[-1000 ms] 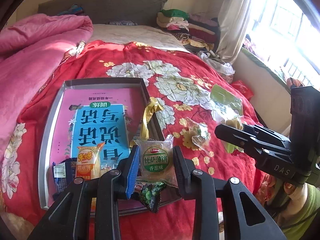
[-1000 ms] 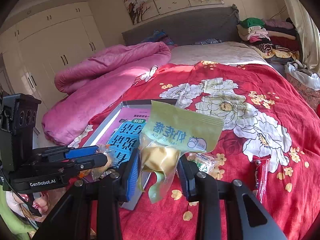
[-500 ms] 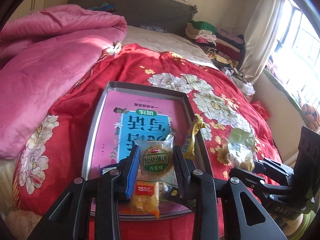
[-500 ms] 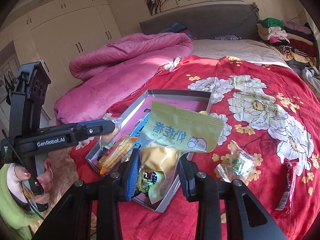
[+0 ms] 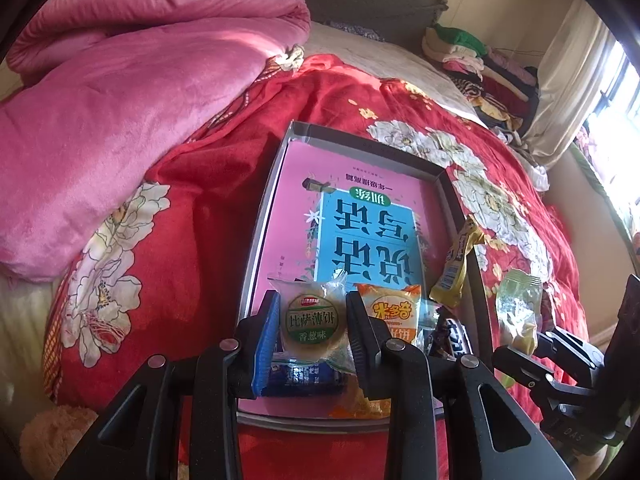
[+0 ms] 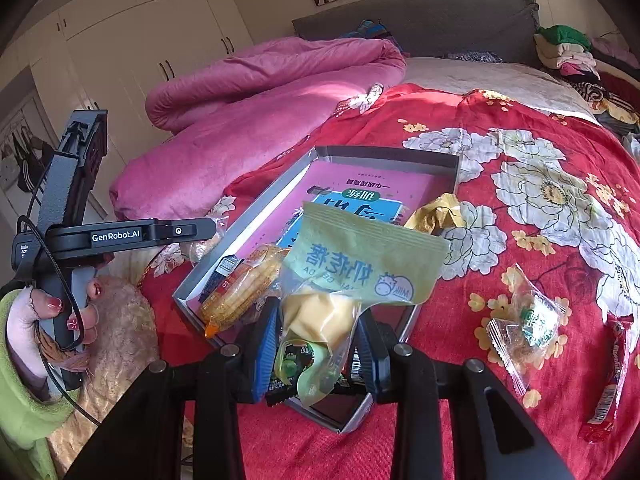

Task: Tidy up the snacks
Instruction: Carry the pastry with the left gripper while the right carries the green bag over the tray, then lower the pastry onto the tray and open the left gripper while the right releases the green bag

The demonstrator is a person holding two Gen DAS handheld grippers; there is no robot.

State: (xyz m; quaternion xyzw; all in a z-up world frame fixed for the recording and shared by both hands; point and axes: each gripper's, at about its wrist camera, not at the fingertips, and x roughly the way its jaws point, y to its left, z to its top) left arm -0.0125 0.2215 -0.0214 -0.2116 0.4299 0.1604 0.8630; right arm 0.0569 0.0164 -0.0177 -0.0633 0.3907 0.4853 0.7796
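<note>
Snacks: two packets are in hand and others lie in the tray or loose on the bed, so sorting is judged part done.
Left gripper (image 5: 312, 322): fingers narrow, pressed on both sides of a round biscuit packet (image 5: 314, 320) with a green label; held upright, label toward the camera.
Left packet position: between the fingers and raised over the near end of the tray (image 5: 256, 248); a grip by the packet's edges leaves it free to drop flat once released.
Right gripper (image 6: 316, 344): fingers narrow, closed on the lower part of a pale green milk-candy bag (image 6: 360, 264); the printed top flares above the fingertips and a loose tail hangs below them.
Right bag position: above the tray's near corner, judged ready for release there.
Tray: grey, shallow-walled, lying on the red floral bedspread (image 6: 520, 220), lined with a pink and blue book (image 5: 360, 216).
Already in tray: orange rice-cracker packet (image 5: 394, 312) just right of the left fingers, dark blue packet (image 5: 300, 376) beneath them, and a dark green wrapper (image 6: 292, 364) under the right fingers.
On the rim: yellow wrapper (image 5: 456, 268) draped over the tray's right wall, half in, half out.
Outstanding: clear packet with green print (image 6: 532, 320) and red stick snack (image 6: 612, 372), both on the bedspread well right of the right fingers.
Risk: near end is crowded; new packets may pile up or slide off the low wall.
</note>
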